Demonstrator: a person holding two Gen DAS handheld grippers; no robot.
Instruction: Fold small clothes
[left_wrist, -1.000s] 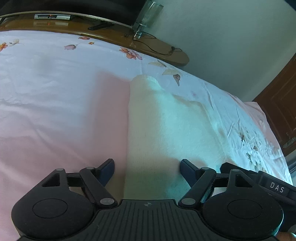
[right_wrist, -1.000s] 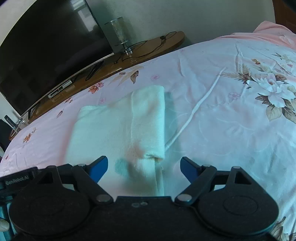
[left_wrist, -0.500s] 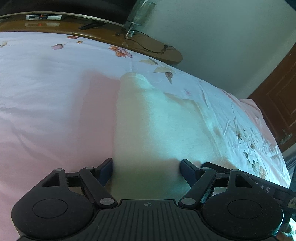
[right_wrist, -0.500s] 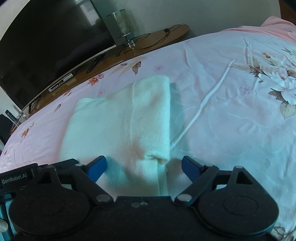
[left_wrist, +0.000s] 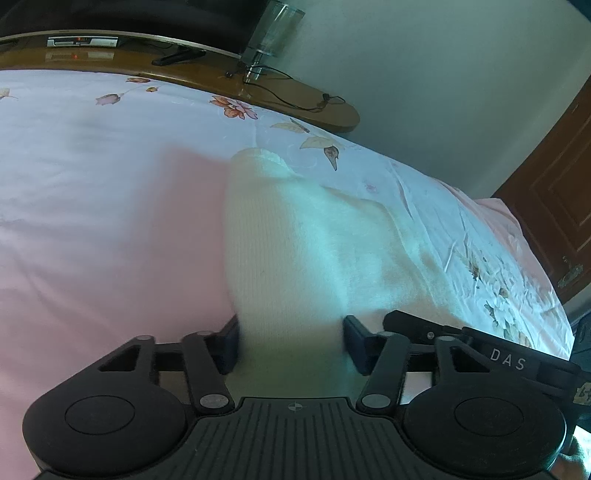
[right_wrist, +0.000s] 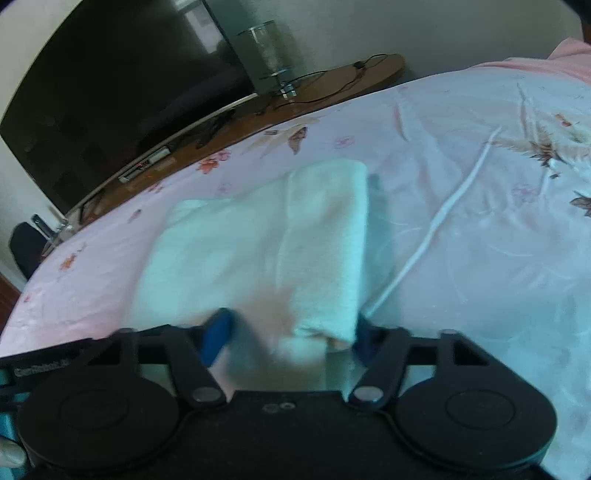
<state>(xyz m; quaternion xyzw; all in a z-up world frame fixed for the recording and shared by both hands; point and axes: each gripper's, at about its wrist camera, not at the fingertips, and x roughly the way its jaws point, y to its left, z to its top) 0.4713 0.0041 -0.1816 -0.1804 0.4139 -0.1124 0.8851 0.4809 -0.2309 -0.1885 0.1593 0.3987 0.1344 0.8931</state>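
Note:
A cream knitted garment (left_wrist: 295, 243) lies partly folded on the pink floral bedsheet (left_wrist: 92, 206). My left gripper (left_wrist: 290, 341) is open, its blue-padded fingers straddling the garment's near left edge. In the right wrist view the same garment (right_wrist: 258, 251) shows a folded-over strip along its right side. My right gripper (right_wrist: 288, 336) is open but narrower, its fingers around the near end of that folded strip. The right gripper's body also shows in the left wrist view (left_wrist: 480, 350), close beside the left one.
A wooden TV stand (left_wrist: 258, 92) with cables and a glass lamp (right_wrist: 269, 59) runs along the bed's far edge, below a dark TV (right_wrist: 110, 92). A brown door (left_wrist: 561, 206) stands at the right. A raised crease (right_wrist: 443, 221) crosses the sheet right of the garment.
Both grippers have moved forward onto the garment's near edge, and their jaws have narrowed around the cloth. The right view is motion-blurred.

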